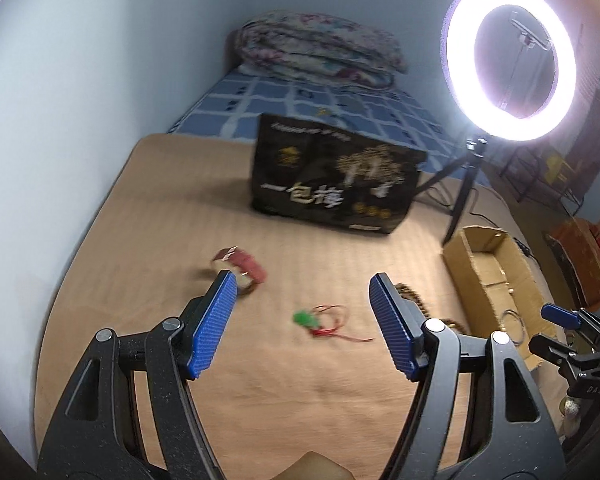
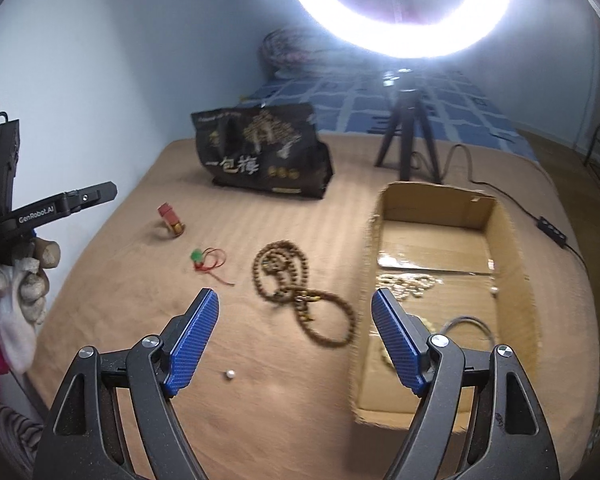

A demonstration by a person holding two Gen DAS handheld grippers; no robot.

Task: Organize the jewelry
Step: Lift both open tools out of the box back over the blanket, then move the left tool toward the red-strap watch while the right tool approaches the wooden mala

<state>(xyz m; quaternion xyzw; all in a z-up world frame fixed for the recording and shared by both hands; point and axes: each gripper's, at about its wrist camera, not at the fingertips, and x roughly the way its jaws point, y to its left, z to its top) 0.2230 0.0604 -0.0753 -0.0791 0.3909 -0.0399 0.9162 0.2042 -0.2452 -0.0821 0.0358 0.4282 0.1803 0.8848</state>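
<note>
My left gripper (image 1: 302, 294) is open and empty above the tan blanket, with a green pendant on a red cord (image 1: 320, 320) lying between its fingers and a red bracelet (image 1: 244, 268) by the left fingertip. My right gripper (image 2: 294, 310) is open and empty. A long brown bead necklace (image 2: 296, 284) lies ahead of it. A single white pearl (image 2: 229, 374) lies near its left finger. The open cardboard box (image 2: 504, 236) to the right holds pale bead strands (image 2: 406, 284) and a thin ring bangle (image 1: 512, 326). The pendant (image 2: 204, 258) and bracelet (image 2: 172, 220) also show in the right wrist view.
A black snack bag (image 1: 332, 176) stands at the back of the blanket. A lit ring light on a tripod (image 1: 508, 60) stands behind the box, its cable trailing right. A folded quilt (image 1: 320, 48) lies on the blue checked sheet. The wall runs along the left.
</note>
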